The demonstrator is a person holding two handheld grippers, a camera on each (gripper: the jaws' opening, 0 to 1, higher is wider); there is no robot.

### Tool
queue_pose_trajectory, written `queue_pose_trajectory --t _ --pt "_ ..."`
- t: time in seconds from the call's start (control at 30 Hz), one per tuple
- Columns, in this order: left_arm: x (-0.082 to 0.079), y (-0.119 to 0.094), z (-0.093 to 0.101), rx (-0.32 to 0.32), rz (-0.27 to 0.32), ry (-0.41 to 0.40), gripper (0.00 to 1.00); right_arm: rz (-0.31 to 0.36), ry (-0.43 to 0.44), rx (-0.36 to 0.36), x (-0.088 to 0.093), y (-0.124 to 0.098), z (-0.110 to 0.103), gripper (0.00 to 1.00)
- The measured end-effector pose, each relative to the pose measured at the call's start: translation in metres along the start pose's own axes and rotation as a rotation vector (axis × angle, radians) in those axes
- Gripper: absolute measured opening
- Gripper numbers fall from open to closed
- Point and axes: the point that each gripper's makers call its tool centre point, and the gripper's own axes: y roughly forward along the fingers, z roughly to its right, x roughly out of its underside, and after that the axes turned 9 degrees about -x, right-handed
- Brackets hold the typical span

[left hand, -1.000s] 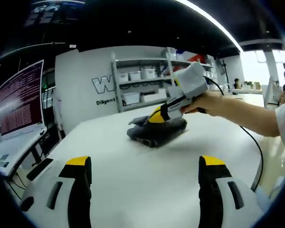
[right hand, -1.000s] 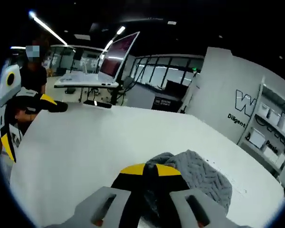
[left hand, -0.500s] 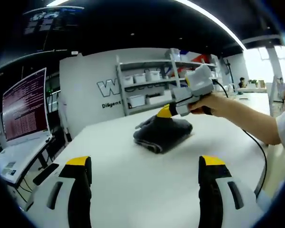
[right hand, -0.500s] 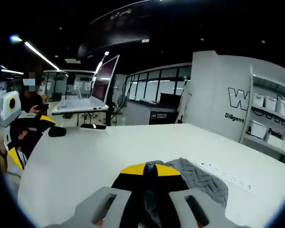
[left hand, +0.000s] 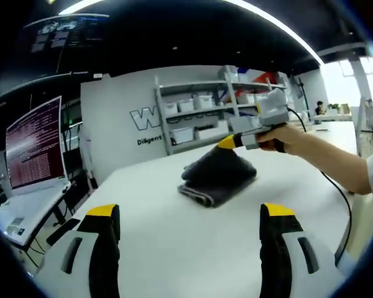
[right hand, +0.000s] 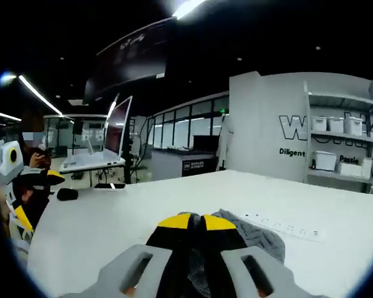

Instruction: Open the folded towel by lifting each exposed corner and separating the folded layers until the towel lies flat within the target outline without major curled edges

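The unfolding has barely begun: the grey towel (left hand: 216,179) lies still folded near the middle of the white desk (left hand: 174,242), one top corner pinched by the right gripper (right hand: 196,221), while the left gripper (left hand: 189,214) waits short of it, fingers apart.

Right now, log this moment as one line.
right gripper: shut on towel corner, lifting | left gripper: open, apart | towel: folded on table
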Motion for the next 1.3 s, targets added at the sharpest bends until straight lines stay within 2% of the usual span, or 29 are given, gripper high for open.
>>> queue_pose_trajectory --t 0.53,0.93,1.3 --pt "-0.006 0.003 0.006 -0.006 0.014 0.009 0.91 0.139 0.063 0.116 -0.010 -0.031 0.031 0.01" --pt "-0.002 0.007 0.011 0.005 0.005 0.009 0.90 0.174 0.084 0.168 -0.011 -0.041 0.040 0.01" --pt "0.002 0.008 0.006 -0.004 -0.008 0.008 0.90 0.191 0.092 0.227 -0.011 -0.051 0.051 0.01"
